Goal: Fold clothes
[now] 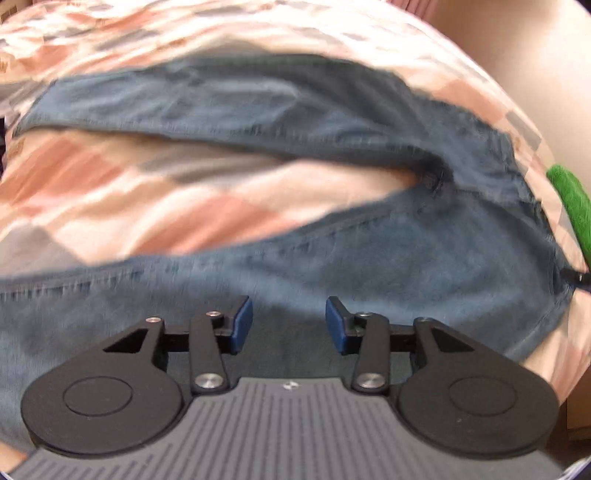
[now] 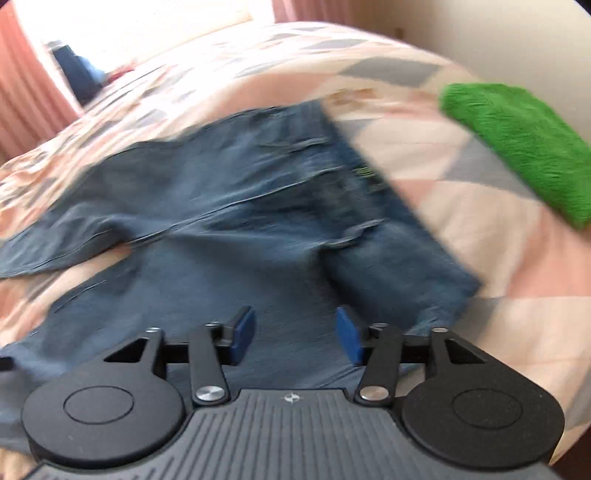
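The blue jeans (image 1: 332, 236) lie spread out on a bed with a quilt (image 1: 110, 192) of pink, white and grey patches. In the left wrist view the two legs make a V. They join at the crotch, at about 3 o'clock, and both legs run long ways toward 9 o'clock. One leg goes across the top and the other crosses the bottom, right under the camera. A wedge of quilt shows between them. In the right wrist view the jeans (image 2: 240, 206) fill the middle, and the straight waist edge runs from 12 o'clock down toward 4 o'clock. Both views are blurry, so small parts like buttons are hard to make out.

The left claw (image 1: 289, 325) is spread apart, with nothing between its blue pads (image 1: 242, 325). It hangs over the near leg. The right claw (image 2: 295, 334) is spread apart too and holds nothing. It is over the blue cloth near the waist.

A fuzzy green cloth (image 2: 524, 147) lies on the quilt at 2 o'clock in the right view, near the waist edge but not touching it. Nothing lies on top of the jeans.

Far off at 10 o'clock there are pink curtains (image 2: 26, 92), bright light, and some dark blue thing (image 2: 75, 74) too blurry to tell. A plain pale wall (image 2: 480, 33) is at 1 o'clock
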Demonstrator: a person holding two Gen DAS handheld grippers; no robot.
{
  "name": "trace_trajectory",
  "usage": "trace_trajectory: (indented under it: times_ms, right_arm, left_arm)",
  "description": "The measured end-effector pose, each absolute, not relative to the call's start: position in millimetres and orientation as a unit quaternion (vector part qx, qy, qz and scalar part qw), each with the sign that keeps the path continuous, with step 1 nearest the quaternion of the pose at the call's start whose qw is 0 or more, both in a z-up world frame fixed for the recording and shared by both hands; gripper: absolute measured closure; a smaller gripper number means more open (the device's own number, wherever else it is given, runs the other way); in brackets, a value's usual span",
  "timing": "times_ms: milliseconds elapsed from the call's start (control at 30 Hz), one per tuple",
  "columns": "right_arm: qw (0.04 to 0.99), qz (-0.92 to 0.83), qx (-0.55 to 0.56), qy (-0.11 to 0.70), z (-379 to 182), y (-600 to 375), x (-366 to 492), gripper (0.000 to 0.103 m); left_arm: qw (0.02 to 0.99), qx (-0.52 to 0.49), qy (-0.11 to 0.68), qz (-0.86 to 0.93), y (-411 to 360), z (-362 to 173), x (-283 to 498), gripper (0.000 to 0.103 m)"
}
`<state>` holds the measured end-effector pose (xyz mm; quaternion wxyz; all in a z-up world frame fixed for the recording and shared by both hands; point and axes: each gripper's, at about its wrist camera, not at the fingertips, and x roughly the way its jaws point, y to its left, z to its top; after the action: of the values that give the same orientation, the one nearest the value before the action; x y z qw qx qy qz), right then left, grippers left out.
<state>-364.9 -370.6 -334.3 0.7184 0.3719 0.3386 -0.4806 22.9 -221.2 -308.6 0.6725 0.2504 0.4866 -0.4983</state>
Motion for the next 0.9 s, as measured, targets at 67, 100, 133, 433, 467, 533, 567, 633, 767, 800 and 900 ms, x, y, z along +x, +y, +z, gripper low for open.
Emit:
trace_trajectory:
  times_ms: [67,100,133,433,467,533,567,633,767,800,900]
  right_arm:
    - [0.702,-0.466,0.374,0.387,-354,-366,-342,0.049]
    - [0.675,-0.471,0.378,0.425,-366,-367,-333,0.052]
    - [0.656,-0.478,0.385,0.440,-367,-368,-327,0.053]
    - [0.719,-0.449,0.372,0.377,-255,-354,-298,0.031]
    - [0.724,-0.442,0.372,0.376,-248,-352,-297,0.031]
    - [0.732,-0.425,0.373,0.379,-235,-344,-296,0.031]
    - [0.736,-0.416,0.372,0.382,-230,-340,-297,0.031]
    - [0.746,-0.404,0.367,0.382,-215,-328,-302,0.029]
    - [0.761,-0.389,0.357,0.377,-190,-302,-327,0.023]
    - [0.764,-0.387,0.355,0.374,-186,-299,-334,0.022]
    - [0.770,-0.385,0.353,0.366,-174,-288,-354,0.022]
  left_arm:
    - [0.662,0.275,0.531,-0.452,-225,-335,27,0.062]
    - [0.657,0.280,0.557,-0.424,-229,-343,30,0.062]
    - [0.657,0.276,0.571,-0.409,-231,-340,32,0.064]
    - [0.699,0.305,0.490,-0.422,-239,-209,-7,0.042]
    - [0.705,0.306,0.484,-0.418,-236,-198,-14,0.039]
    - [0.717,0.300,0.476,-0.411,-229,-176,-28,0.039]
    - [0.722,0.296,0.474,-0.407,-225,-168,-36,0.039]
    - [0.732,0.289,0.471,-0.399,-216,-155,-49,0.039]
    - [0.746,0.285,0.456,-0.393,-199,-133,-83,0.039]
    - [0.749,0.284,0.452,-0.393,-194,-128,-92,0.038]
    - [0.760,0.279,0.438,-0.390,-178,-115,-116,0.036]
